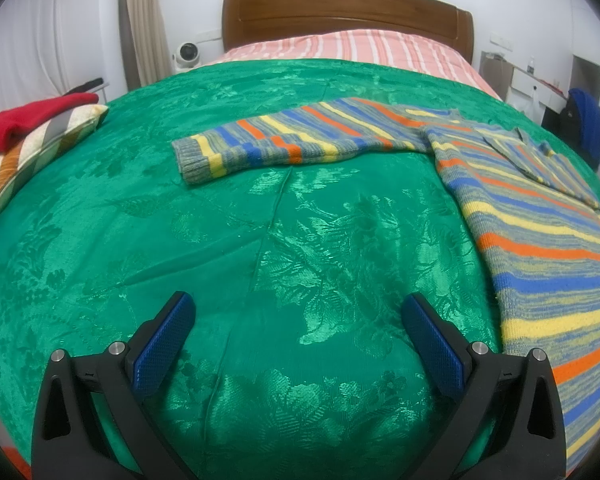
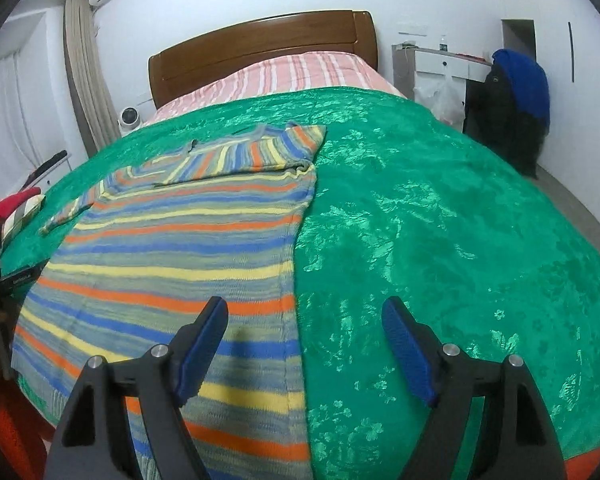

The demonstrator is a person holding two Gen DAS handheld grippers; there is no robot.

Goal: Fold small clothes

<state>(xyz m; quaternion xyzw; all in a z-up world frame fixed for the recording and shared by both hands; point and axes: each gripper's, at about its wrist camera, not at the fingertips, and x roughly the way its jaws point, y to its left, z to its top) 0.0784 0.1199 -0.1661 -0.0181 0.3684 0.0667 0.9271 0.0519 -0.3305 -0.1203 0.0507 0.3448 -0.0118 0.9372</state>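
While the striped sweater [image 2: 172,248] lies flat, its outstretched sleeve [image 1: 284,140] points leftward ahead of the left gripper [image 1: 298,312], nearer than the right gripper [image 2: 304,316], both wide open, empty.

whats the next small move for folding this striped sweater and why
Probably bring the left gripper forward to grasp the cuff of the outstretched sleeve. That sleeve lies spread across the green bedspread, the other sleeve is already folded onto the striped sweater, and both grippers are open and empty.
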